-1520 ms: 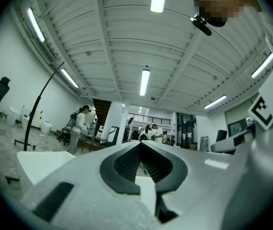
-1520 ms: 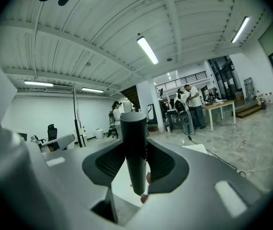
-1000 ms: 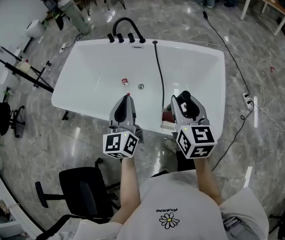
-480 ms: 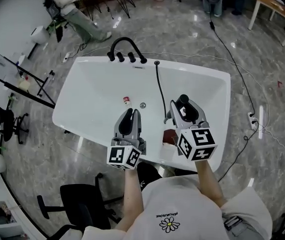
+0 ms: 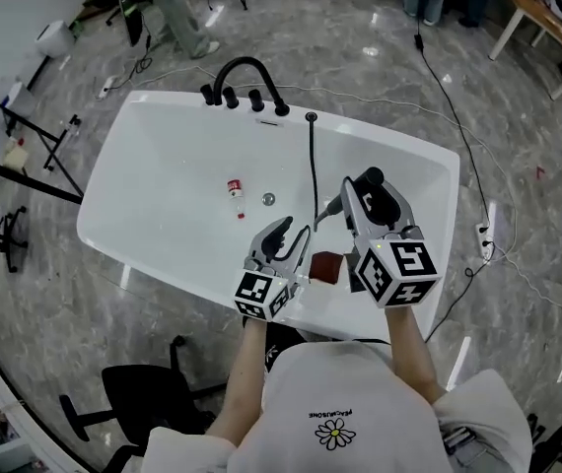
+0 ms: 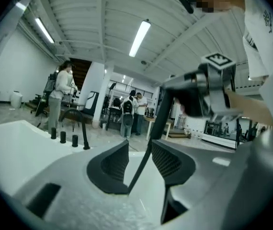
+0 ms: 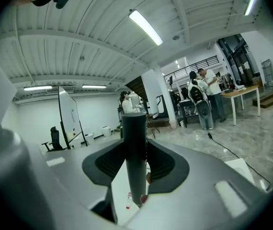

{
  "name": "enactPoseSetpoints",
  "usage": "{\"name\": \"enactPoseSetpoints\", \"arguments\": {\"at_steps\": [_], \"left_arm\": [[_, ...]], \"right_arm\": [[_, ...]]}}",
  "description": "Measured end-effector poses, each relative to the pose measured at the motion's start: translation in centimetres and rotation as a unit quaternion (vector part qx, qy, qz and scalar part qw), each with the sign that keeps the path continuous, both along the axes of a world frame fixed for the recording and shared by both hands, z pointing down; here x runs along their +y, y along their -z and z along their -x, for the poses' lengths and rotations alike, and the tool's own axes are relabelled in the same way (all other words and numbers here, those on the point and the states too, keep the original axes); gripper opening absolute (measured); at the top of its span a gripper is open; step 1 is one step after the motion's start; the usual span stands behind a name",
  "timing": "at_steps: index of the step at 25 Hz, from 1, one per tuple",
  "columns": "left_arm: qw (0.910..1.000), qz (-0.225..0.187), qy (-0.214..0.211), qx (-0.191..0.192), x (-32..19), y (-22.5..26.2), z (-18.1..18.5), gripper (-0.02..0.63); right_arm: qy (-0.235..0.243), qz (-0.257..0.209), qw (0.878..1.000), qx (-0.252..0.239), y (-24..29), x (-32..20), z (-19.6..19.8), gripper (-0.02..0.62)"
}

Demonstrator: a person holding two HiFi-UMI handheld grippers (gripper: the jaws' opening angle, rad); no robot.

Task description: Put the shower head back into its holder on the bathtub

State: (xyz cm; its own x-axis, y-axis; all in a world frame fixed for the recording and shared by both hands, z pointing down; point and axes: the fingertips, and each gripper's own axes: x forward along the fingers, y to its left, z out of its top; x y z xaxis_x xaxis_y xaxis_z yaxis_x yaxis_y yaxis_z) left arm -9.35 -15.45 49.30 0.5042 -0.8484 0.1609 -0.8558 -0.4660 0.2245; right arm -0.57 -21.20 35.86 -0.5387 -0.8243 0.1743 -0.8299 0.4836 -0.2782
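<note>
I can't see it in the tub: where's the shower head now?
The shower head is clamped in the right claw, over the near rim of the bathtub, centre-right in the head view, with the left claw beside it.

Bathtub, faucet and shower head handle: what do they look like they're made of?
Bathtub: white with a soft sheen, probably acrylic or enamel, judging by the smooth, seamless moulded walls.
Faucet: matte black, likely coated metal, since the thin arched spout shows hardly any shine.
Shower head handle: a dull black cylinder, either plastic or coated metal. The look leaves that open.
</note>
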Motion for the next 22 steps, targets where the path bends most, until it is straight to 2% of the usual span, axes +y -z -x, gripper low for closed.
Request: {"name": "enactPoseSetpoints", "arguments": {"at_steps": [3, 8, 12, 17, 22], "left_arm": [[0.9981, 0.061, 0.008, -0.002, -3.4, -6.4, 0.8, 0.149], [0.9911, 0.122, -0.013, -0.053, -7.7, -13.4, 1.5, 0.149], [0.9842, 0.17, -0.002, -0.051, -9.2, -17.6, 1.7, 0.15], [0.9791, 0.2, -0.016, -0.034, -9.4, -20.2, 0.3, 0.15], [0.9682, 0.236, -0.04, -0.072, -8.6, -24.3, -0.9, 0.128]], "right_arm": [[-0.004, 0.004, 1.0, 0.002, 0.1, -2.5, 1.7, 0.141], [0.005, -0.006, 1.0, 0.007, 1.6, -4.5, 4.2, 0.141], [0.027, -0.015, 1.0, -0.003, 3.7, -4.4, 4.8, 0.141], [0.036, -0.031, 0.999, -0.024, 6.3, -4.6, 4.0, 0.141], [0.037, -0.052, 0.998, -0.027, 8.8, -3.7, 3.5, 0.141]]}}
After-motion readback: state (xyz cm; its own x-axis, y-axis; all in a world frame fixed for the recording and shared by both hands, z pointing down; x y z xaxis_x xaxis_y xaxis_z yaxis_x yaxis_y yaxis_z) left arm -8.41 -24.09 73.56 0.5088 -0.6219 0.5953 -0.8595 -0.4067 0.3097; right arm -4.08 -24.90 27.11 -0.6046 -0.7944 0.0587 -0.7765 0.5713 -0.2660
